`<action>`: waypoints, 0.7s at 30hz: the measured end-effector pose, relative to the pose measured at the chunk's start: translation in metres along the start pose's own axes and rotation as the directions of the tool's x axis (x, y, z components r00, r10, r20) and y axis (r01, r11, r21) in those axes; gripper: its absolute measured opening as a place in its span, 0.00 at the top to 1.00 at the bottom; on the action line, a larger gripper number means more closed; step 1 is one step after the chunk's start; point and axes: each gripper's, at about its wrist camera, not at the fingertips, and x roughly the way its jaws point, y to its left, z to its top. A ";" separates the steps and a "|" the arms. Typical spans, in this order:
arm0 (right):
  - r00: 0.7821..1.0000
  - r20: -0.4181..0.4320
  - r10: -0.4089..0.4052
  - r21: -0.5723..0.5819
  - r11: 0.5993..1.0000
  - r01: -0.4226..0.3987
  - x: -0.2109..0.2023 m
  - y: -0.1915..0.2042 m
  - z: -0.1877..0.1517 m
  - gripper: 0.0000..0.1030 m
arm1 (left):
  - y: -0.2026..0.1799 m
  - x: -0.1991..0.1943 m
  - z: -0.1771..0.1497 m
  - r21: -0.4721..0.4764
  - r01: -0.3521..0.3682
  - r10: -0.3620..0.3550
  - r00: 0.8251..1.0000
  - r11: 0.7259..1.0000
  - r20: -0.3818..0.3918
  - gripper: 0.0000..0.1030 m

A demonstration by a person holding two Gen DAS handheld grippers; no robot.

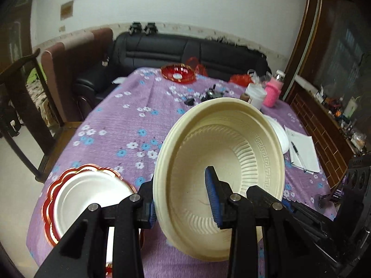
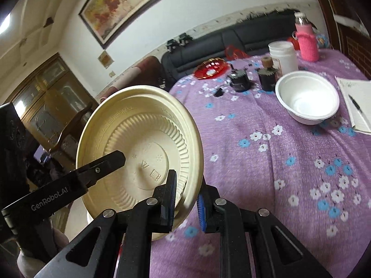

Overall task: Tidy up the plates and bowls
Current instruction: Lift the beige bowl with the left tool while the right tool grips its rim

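A cream plastic bowl [image 1: 220, 143] is held tilted on edge above the purple flowered tablecloth [image 1: 129, 120]. My left gripper [image 1: 183, 199] is shut on its rim, one finger inside the bowl, one outside. In the right wrist view the bowl's underside [image 2: 139, 143] faces me, and my right gripper [image 2: 185, 199] is shut on its rim too. The left gripper's finger [image 2: 102, 164] crosses the bowl's bottom. A white plate [image 1: 90, 197] lies on a red scalloped plate [image 1: 49, 206] at the near left. A white bowl [image 2: 307, 97] stands further back.
A red dish [image 1: 178, 73], a pink-sleeved bottle [image 2: 307, 44], a white jar [image 2: 284, 55], small dark objects [image 2: 238, 78] and a notepad with pen [image 2: 357, 106] sit on the far side. A black sofa [image 1: 185, 51] stands behind the table, a wooden chair [image 1: 25, 106] at left.
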 end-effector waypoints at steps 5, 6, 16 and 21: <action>0.999 0.031 0.026 -0.033 0.999 -0.025 -0.020 0.022 -0.025 0.83 | 0.016 -0.036 -0.025 -0.059 0.022 -0.018 0.997 0.998 0.070 0.66; 0.999 0.035 0.031 -0.039 0.999 -0.029 -0.023 0.025 -0.029 0.83 | 0.018 -0.040 -0.030 -0.068 0.021 -0.016 0.997 0.997 0.077 0.66; 0.997 0.046 0.066 -0.095 0.994 -0.061 -0.041 0.055 -0.061 0.82 | 0.039 -0.080 -0.065 -0.136 -0.002 0.023 0.988 0.991 0.153 0.66; 0.996 0.028 0.085 -0.106 0.991 -0.081 -0.038 0.068 -0.071 0.82 | 0.051 -0.089 -0.076 -0.156 -0.014 0.040 0.986 0.988 0.162 0.66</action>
